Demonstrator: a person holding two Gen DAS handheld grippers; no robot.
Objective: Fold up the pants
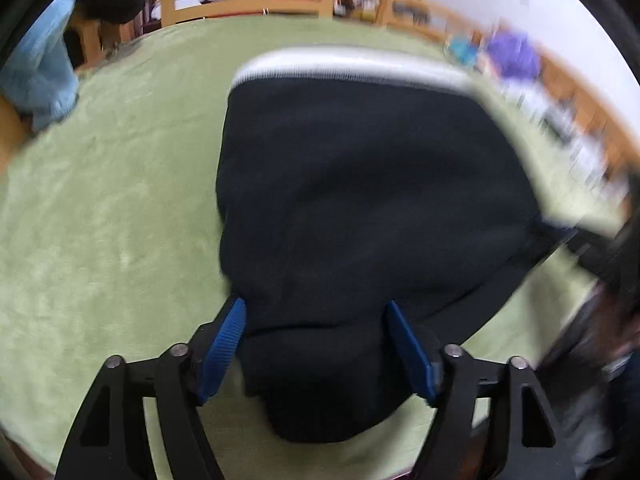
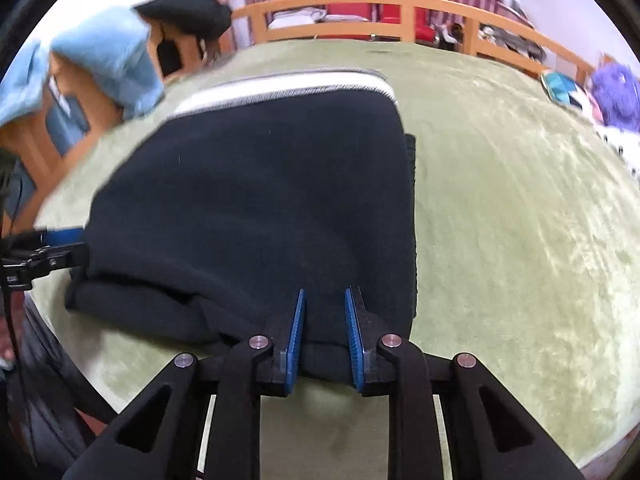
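Both tongs (image 1: 316, 312) (image 2: 325, 300) parted astride folded black pants (image 2: 256, 184)

Black pants (image 2: 248, 200) are showing a white-and-grey striped waistband (image 2: 288, 84), lying on a plain pale green bed cover (image 2: 520, 220); the tongs' pads (image 2: 295, 332) are showing blue.

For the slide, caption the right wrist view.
Right tongs straddle the near edge of folded black pants on a green blanket.

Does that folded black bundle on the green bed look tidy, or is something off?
Mostly tidy. The black pants lie folded on the green blanket, but the lower layer sticks out unevenly at the near left corner, and the white waistband sits slightly askew.
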